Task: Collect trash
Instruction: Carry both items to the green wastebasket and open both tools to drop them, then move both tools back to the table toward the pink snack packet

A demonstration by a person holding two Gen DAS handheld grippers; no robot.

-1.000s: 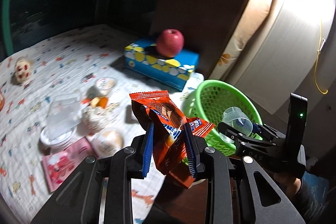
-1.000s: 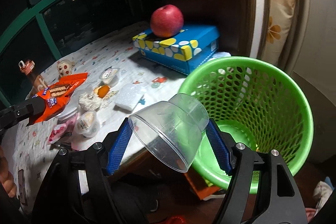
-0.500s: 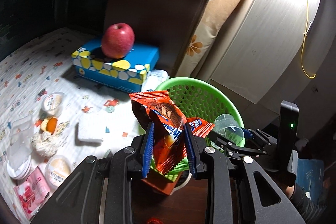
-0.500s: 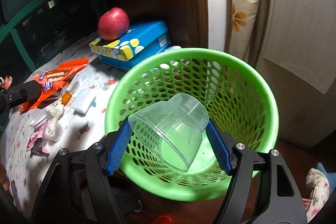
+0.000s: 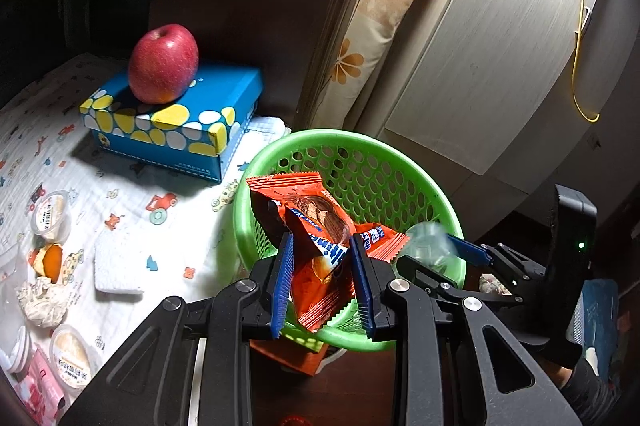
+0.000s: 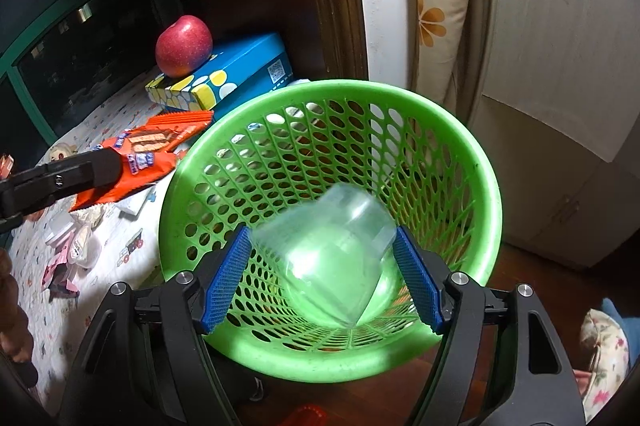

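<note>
At frame centre, a blurred clear plastic cup (image 6: 328,250) is seen between the parted right gripper (image 6: 322,282) above the green perforated basket (image 6: 486,182), while the orange snack wrapper (image 5: 320,250), clamped by the left gripper (image 5: 322,282), is judged due for release next.

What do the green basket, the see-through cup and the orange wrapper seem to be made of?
Green basket: looks like molded plastic, smooth, slightly glossy, its wall punched with rows of holes.
See-through cup: probably thin clear plastic; the green shows through it. It is blurred, so finer detail is lost.
Orange wrapper: seems printed plastic film, shiny and creased, with crimped, serrated ends.
</note>
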